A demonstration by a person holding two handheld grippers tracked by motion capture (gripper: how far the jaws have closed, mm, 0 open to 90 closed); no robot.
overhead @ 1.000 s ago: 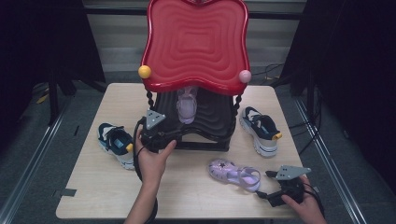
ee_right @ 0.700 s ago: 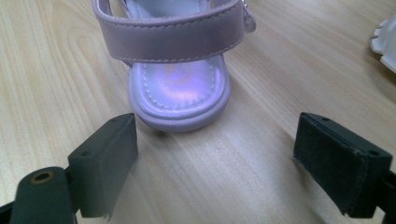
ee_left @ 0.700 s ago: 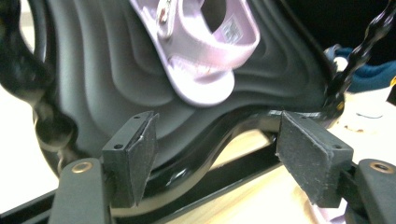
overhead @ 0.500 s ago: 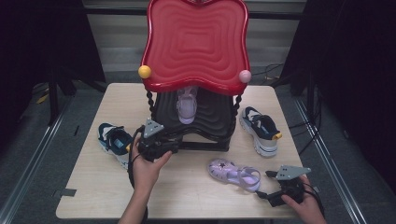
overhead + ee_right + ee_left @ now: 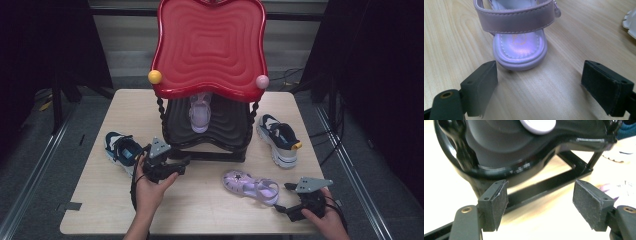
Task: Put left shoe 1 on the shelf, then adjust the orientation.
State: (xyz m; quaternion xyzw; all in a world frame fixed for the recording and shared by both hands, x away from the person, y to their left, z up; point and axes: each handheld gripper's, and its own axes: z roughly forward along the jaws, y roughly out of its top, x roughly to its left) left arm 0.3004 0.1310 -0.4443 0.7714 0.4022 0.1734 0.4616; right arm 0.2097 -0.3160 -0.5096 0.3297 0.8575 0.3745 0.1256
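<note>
Right gripper (image 5: 539,87) facing lilac sandal (image 5: 520,37)

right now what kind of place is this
Probably a lab or studio set up for recording: a wooden table ringed by black curtains, cables on the floor, and staged props, a shoe rack and a sandal.

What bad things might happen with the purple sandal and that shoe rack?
1. The right gripper stands open just behind the purple sandal's heel; pushing forward might slide the sandal across the table instead of gripping it.
2. The left gripper is open, low and close to the black shoe rack; a bump could jolt the rack and shake off the sandal on its shelf.
</note>
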